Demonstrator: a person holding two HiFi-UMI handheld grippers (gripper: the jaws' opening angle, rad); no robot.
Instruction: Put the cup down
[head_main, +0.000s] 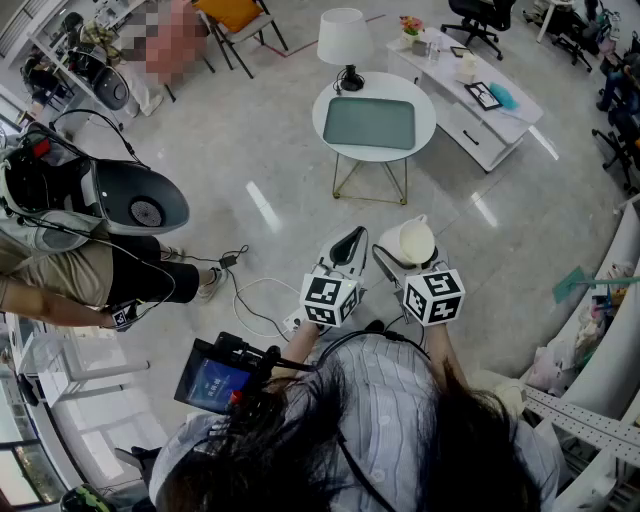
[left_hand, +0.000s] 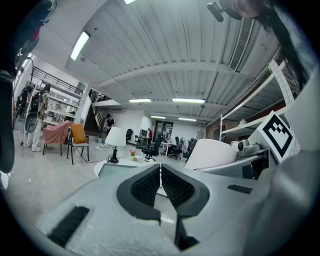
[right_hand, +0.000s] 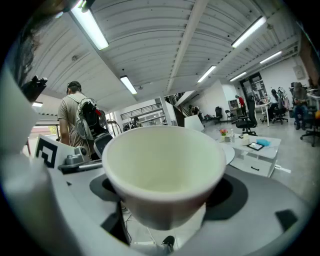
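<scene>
The right gripper (head_main: 406, 260) is clamped on a cream-white, smooth round cup (right_hand: 165, 167). Its jaws stand wide, one dark pad on each side of the cup's lower wall. The cup is upright with its mouth facing up, and the inside looks bare. In the head view it hangs in the air over the glossy pale-grey floor (head_main: 260, 170), in front of the person's chest and well apart from any surface.

The left gripper (left_hand: 160, 172) sits just beside the right one, on its left. Its two ribbed black pads are pressed together with nothing between them. Each gripper carries its white cube with black square markers close to the hand, the left cube (head_main: 329, 299) near the right cube (head_main: 433, 296).

Ahead of both grippers stands a round white tabletop (head_main: 326, 108) on thin gold-coloured legs. A grey-green rectangular tray (head_main: 369, 122) lies in its middle. A lamp with a white shade and a black base (head_main: 343, 38) stands at its far edge. To the right of the tabletop is a long, low white cabinet (head_main: 485, 125) with small things on it.

At the left of the head view another person (head_main: 70, 270), in a tan shirt and dark shorts, stands on the floor. Black cables (head_main: 235, 265) trail beside their feet.
</scene>
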